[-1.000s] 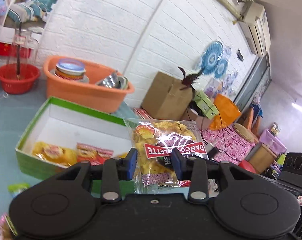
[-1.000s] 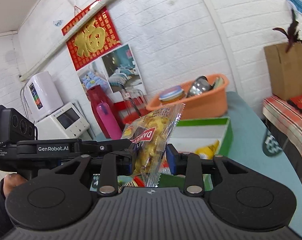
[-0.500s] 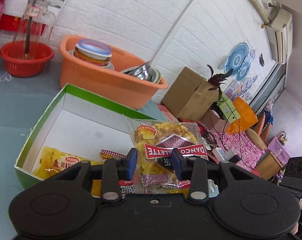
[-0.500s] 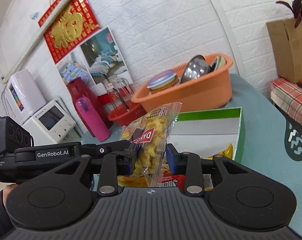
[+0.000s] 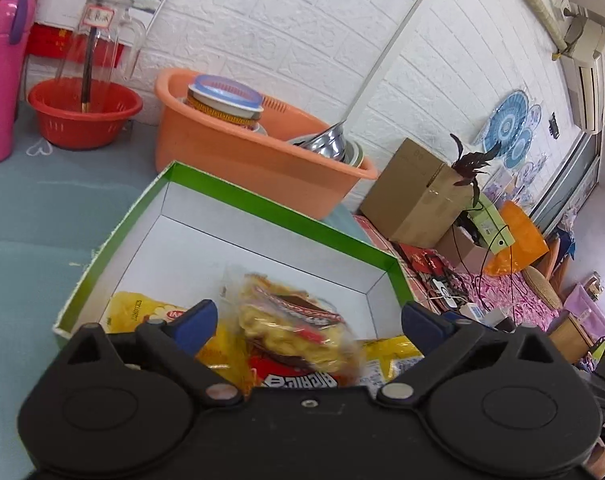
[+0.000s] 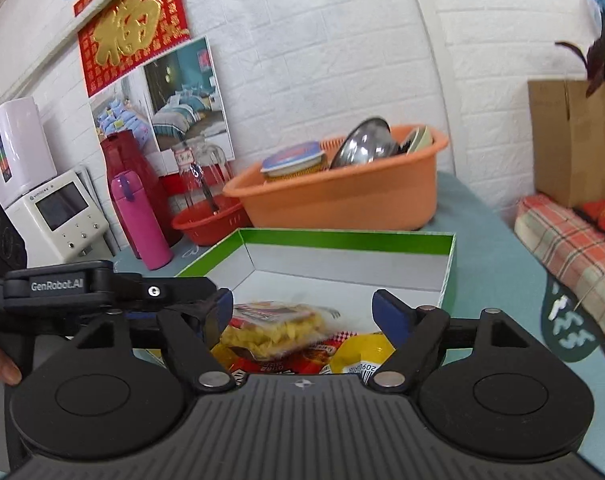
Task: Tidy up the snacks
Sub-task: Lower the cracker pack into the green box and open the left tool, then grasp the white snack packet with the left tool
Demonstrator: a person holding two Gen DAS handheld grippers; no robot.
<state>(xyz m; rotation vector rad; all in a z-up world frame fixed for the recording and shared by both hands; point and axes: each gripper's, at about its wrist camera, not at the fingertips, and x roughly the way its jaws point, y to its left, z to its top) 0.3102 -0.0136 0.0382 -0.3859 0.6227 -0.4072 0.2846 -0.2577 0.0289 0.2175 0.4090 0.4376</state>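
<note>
**Both grippers spread wide over the snack box**

The left gripper (image 5: pixel 308 320) has its jaws opening, blue pads far apart; the clear packet of yellow snacks (image 5: pixel 294 328) sits blurred between them at lower centre of the left wrist view, touching neither pad. It lies over a red packet (image 5: pixel 298 378) and yellow packets (image 5: pixel 142 312) inside the green-rimmed box (image 5: pixel 262 210).

The right gripper (image 6: pixel 302 312) is likewise opening — a second clear snack packet (image 6: pixel 274 328) lies between its pads, free of both, on top of the red and yellow wrappers in the same box (image 6: pixel 342 236).

Behind the box stands an orange basin (image 6: pixel 342 200) holding bowls; a red basket (image 5: pixel 84 116) and a pink flask (image 6: pixel 140 220) sit toward the left of the frame. A thumb (image 6: pixel 0 370) shows at the lower left edge of the right wrist view — gripping the handle.
</note>
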